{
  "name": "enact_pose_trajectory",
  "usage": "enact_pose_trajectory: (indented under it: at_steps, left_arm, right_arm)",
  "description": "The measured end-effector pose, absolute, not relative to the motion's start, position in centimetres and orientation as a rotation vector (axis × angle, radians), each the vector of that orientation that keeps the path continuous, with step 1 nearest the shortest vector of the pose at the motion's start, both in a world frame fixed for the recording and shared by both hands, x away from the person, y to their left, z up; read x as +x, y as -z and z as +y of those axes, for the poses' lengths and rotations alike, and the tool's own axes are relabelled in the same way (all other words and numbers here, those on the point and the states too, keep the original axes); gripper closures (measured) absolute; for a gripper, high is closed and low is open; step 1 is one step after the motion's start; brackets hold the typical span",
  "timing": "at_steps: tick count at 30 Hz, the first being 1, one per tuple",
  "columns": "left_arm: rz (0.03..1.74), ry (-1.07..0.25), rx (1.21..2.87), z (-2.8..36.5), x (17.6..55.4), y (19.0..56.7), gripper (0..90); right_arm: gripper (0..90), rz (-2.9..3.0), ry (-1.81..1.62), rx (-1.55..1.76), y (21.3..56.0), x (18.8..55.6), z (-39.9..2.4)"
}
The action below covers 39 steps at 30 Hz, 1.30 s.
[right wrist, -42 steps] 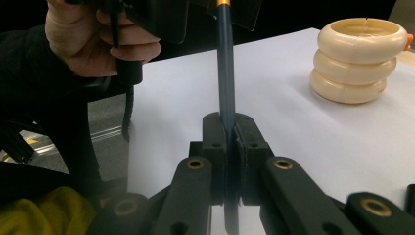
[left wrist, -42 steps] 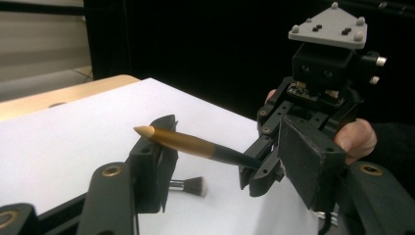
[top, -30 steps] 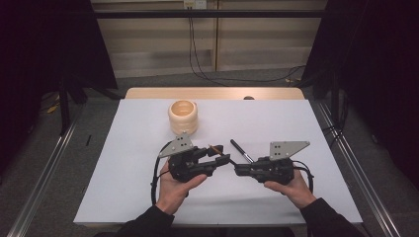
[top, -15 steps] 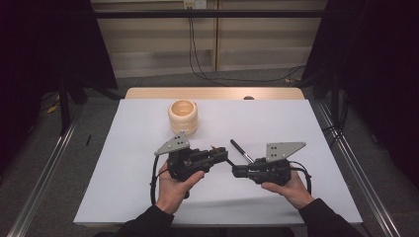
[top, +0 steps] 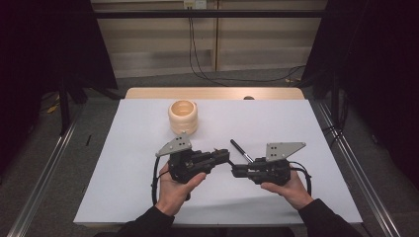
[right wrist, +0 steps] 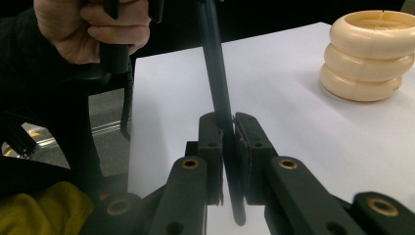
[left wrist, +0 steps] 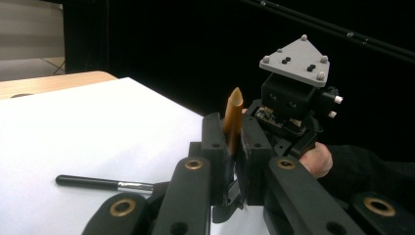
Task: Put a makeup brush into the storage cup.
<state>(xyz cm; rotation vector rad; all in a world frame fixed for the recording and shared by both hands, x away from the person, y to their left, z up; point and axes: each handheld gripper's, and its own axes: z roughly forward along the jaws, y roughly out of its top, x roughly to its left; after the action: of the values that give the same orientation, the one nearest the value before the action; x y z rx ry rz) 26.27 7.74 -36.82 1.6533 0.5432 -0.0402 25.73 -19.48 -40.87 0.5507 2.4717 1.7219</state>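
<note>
Two grippers meet over white table (top: 133, 197), each clamped on a brush.

Left gripper (left wrist: 229, 147) has just closed onto an amber-tipped handle (left wrist: 233, 115); right gripper (right wrist: 227, 142) pinches a black brush (top: 241, 150). From above, a cream ringed holder (top: 183, 117) stands well behind.

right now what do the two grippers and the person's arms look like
Both are black two-jaw tools with brass-coloured pivot rings on the linkages. The left gripper and right gripper each carry a grey three-cornered plate studded with small knobs, and a black cable loops from each. The person wears dark long sleeves.
</note>
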Motion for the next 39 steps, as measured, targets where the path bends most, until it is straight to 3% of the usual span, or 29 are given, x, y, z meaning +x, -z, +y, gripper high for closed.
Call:
enact_pose_trajectory:
  at_steps: [5, 12, 36, 39]
  left_arm:
    - [0.559, 0.041, 1.656, 7.8, 26.3, 36.8, 84.0]
    - [0.555, 0.002, 1.681, 7.6, 26.2, 36.8, 84.1]
    - [0.599, -0.031, 1.702, 8.3, 26.5, 36.3, 84.0]
    - [0.597, -0.036, 1.701, 8.7, 26.6, 36.1, 84.1]
  right_arm:
    - [81.1, 2.472, -1.722, 0.562, 41.0, 25.7, -19.5]
    - [73.6, 2.457, -1.744, 0.577, 40.7, 25.7, -19.8]
    - [0.8, 2.361, -1.686, 0.732, 40.7, 25.8, -19.9]
    - [0.0, 2.344, -1.687, 0.722, 40.6, 25.7, -20.2]
